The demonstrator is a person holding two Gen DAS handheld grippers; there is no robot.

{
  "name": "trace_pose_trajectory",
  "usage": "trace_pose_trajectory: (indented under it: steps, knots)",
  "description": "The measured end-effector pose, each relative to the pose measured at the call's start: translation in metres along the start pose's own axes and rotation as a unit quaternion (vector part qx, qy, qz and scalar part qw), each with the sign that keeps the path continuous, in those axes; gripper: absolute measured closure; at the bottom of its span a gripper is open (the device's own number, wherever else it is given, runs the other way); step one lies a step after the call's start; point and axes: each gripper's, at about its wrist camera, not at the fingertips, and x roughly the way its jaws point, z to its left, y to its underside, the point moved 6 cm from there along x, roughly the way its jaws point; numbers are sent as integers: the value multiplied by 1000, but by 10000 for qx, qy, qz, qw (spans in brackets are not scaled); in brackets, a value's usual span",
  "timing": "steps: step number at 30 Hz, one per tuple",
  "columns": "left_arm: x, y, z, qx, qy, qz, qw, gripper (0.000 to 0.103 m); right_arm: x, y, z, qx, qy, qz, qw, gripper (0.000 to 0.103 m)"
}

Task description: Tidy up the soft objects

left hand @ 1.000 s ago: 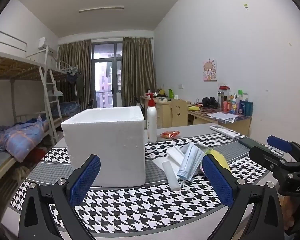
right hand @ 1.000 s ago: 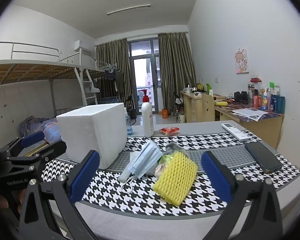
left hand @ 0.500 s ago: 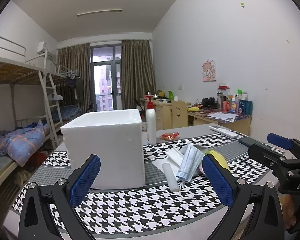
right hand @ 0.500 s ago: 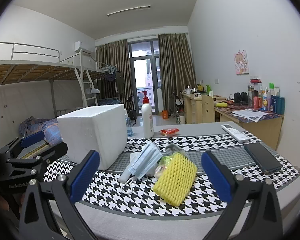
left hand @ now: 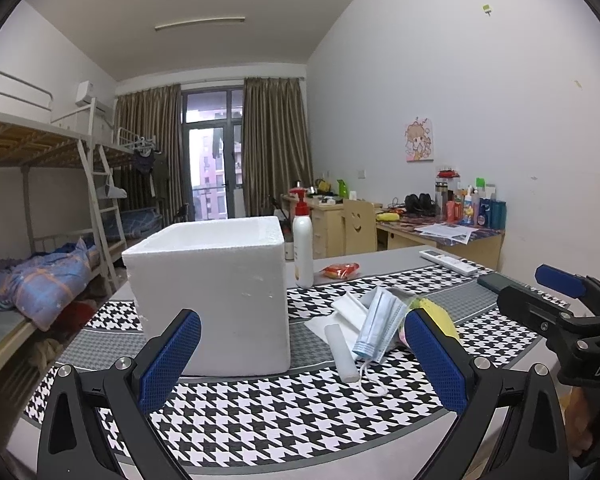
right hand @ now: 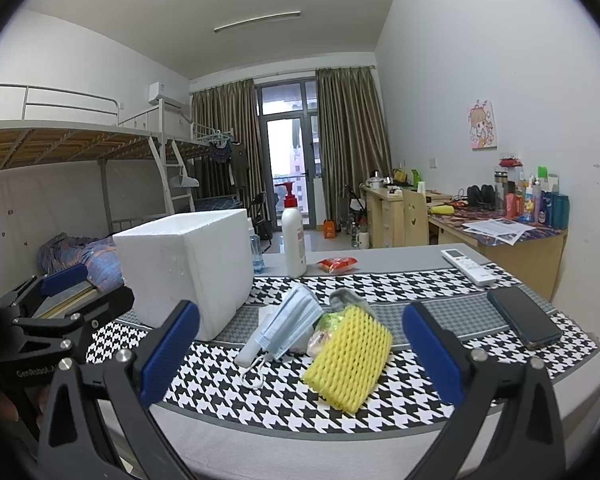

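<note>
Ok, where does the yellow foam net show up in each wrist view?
Left wrist: the foam net sits right of centre, mostly hidden behind the right fingertip of the left hand-held gripper.
Right wrist: the foam net lies fully in view, low and centre, between the fingers.
Shared landmark: the white foam box, left of the net in both.

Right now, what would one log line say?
left tool: open, empty | right tool: open, empty | yellow foam net, face mask: on table, outside foam box
</note>
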Motion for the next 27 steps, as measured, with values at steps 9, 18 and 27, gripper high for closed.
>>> trace_pose_trajectory:
  steps: [9,18,27]
  knots:
    - [-3,-3,3,-61,-52,-37,10000,1,1,1,0,5,-11,11,10000,0]
    - [-4,0,1,-22,-9,25,10000,1,3,1,-1,9,-16,12,10000,0]
    - [-6,-1,0,-30,22,26,10000,1,4,1,0,1,-10,14,10000,0]
